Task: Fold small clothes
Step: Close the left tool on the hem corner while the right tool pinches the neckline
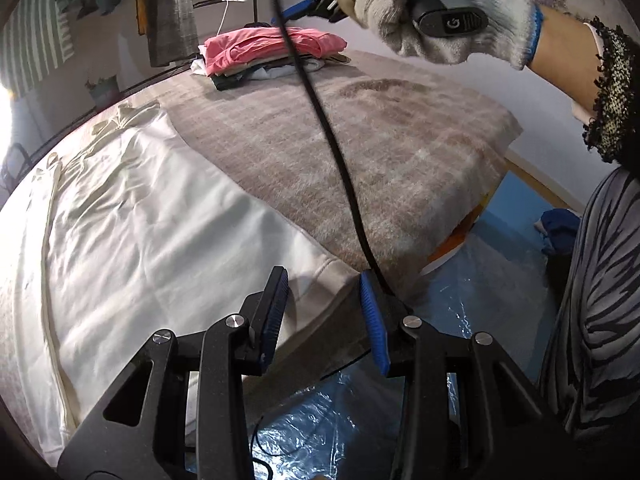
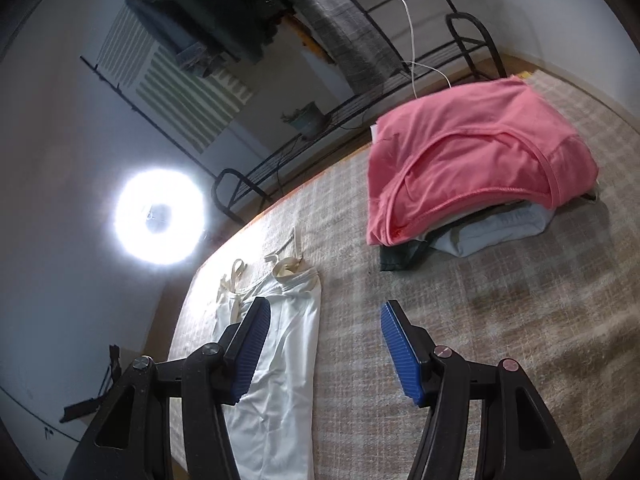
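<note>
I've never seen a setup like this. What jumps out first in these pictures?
The pink top crowns a pile of folded clothes at the far end of a plaid blanket. Nearer, a white garment lies spread flat along the blanket's left side, its straps toward the pile. A ring light glares from the left in the right wrist view.

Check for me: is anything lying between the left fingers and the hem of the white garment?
Nothing solid blocks it. The left gripper hangs open just above the white garment hem; only a black cable runs past its right finger.
</note>
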### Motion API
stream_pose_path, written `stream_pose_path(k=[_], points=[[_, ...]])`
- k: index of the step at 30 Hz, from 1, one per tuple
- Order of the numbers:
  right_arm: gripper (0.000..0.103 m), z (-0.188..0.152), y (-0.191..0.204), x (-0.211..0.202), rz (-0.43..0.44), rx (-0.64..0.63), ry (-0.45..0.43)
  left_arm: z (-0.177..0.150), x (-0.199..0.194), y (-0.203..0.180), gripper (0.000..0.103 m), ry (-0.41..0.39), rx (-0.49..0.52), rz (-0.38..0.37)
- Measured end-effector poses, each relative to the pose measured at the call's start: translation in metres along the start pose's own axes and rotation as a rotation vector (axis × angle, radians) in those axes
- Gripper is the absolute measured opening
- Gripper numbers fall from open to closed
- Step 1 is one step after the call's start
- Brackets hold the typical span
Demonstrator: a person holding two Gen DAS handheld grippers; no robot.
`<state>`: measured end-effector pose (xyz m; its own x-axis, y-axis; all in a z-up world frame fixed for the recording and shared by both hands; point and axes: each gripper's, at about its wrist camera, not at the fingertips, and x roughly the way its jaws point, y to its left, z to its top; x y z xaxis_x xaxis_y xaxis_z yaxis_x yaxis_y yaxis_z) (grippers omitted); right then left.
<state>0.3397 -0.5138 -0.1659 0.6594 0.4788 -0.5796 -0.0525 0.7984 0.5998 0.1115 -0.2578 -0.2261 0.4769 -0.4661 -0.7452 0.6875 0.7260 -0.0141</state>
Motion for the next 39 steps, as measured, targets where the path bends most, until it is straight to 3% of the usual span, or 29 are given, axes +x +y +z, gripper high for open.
stream_pose_path(k=[2, 4, 13, 21, 23, 24, 26, 29, 39], points=[[0.061, -0.002, 0.0, 0.008, -0.001, 0.001, 0.018, 0.002, 0.0, 0.003, 0.014, -0.008, -0.016, -0.001], [0.061, -0.004, 0.004, 0.022, -0.002, -0.012, 0.047, 0.004, 0.0, 0.009, 0.008, -0.011, -0.052, -0.001], [0.061, -0.008, 0.034, 0.107, 0.007, -0.045, 0.164, 0.004, -0.026, 0.049, 0.006, -0.075, -0.276, -0.044], [0.057, -0.007, 0.032, 0.183, -0.102, -0.011, 0.234, -0.006, -0.039, 0.066, 0.006, -0.092, -0.354, -0.04], [0.056, -0.005, 0.034, 0.192, -0.108, -0.007, 0.214, -0.009, -0.041, 0.071, 0.006, -0.093, -0.374, -0.038], [0.053, -0.003, 0.035, 0.195, -0.107, -0.008, 0.212, -0.01, -0.04, 0.074, 0.006, -0.093, -0.382, -0.037], [0.026, -0.001, 0.039, 0.205, -0.084, -0.006, 0.234, -0.013, -0.042, 0.079, 0.006, -0.094, -0.4, -0.037], [0.006, 0.0, 0.043, 0.212, -0.126, -0.031, 0.249, -0.015, -0.044, 0.083, 0.006, -0.102, -0.422, -0.033], [0.003, 0.01, 0.089, 0.196, -0.143, -0.079, 0.194, -0.043, -0.059, 0.106, 0.006, -0.13, -0.575, -0.048]])
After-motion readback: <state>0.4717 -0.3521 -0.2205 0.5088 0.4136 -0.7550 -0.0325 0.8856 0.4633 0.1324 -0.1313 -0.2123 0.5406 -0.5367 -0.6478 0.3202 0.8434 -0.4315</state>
